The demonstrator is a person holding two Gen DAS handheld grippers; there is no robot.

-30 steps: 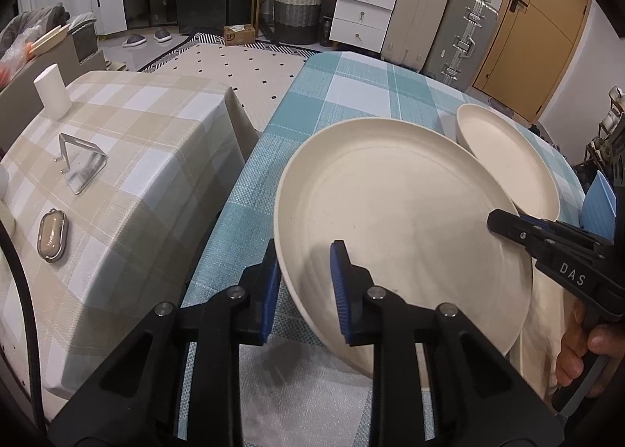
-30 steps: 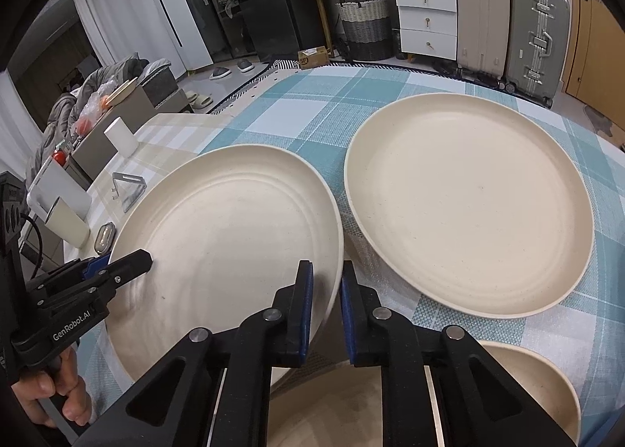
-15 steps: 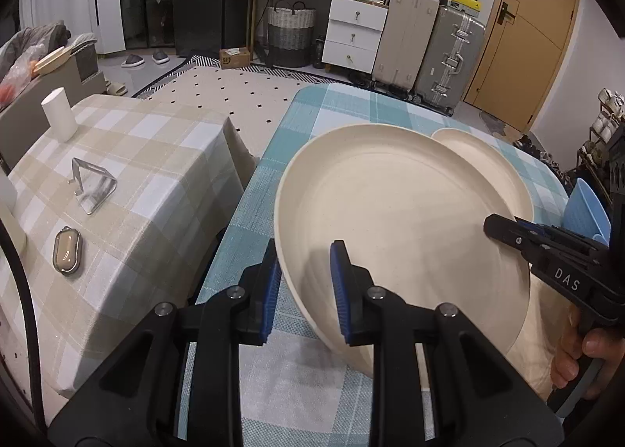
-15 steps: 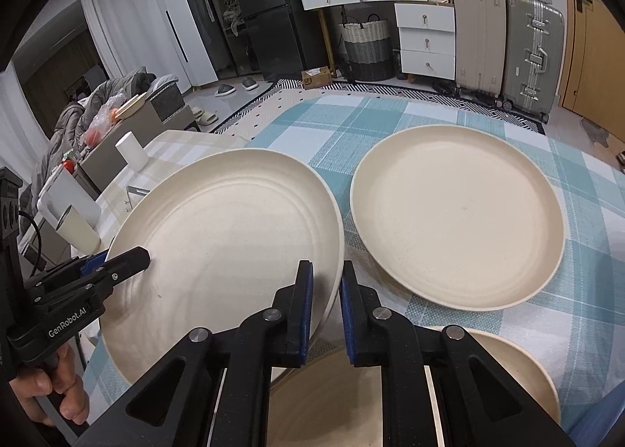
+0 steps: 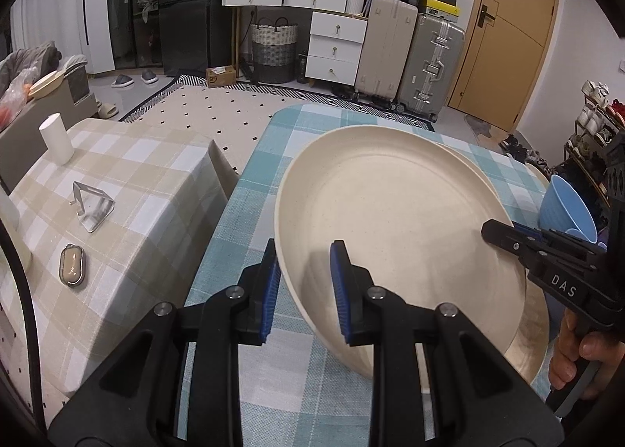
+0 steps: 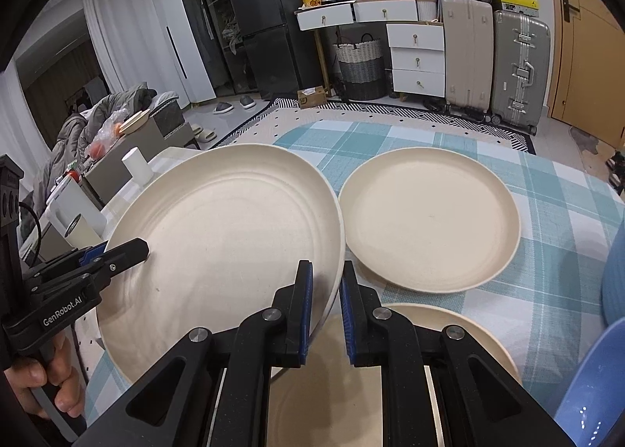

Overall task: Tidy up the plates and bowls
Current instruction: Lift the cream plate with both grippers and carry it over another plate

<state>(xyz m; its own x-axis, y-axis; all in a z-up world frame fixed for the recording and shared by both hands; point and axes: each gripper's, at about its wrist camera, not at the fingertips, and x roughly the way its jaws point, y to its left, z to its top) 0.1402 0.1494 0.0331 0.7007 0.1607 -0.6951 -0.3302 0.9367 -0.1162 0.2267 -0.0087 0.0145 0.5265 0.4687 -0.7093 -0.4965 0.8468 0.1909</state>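
I am clamping my left gripper (image 5: 304,286) on the near rim of a large cream plate (image 5: 394,228), its blue pads (image 5: 339,286) pressing on either side of the edge, and I am gripping the opposite rim of the same plate with my right gripper (image 6: 326,310), its jaws closed tight on the thin edge. Between the two I am holding the large cream plate tilted in the air over the teal checked table (image 5: 254,189), and its dish is carrying nothing. In the right wrist view a second cream plate (image 6: 429,216) is lying flat on the teal cloth just beside the held plate's far edge, also with nothing in it. A third cream plate (image 6: 449,333) is sitting under my right gripper, closest to me, and its visible part is bare as well. A blue bowl (image 5: 566,208) is standing at the right end of the table, tipped so that I am looking into its hollow; another blue piece (image 5: 582,234) seems to be nested in it, though I cannot tell what it is. To the left, a second table under a beige checked cloth (image 5: 129,181) is bearing a white cylinder (image 5: 56,138), a bent metal stand (image 5: 93,208) and a small oval case (image 5: 72,265).
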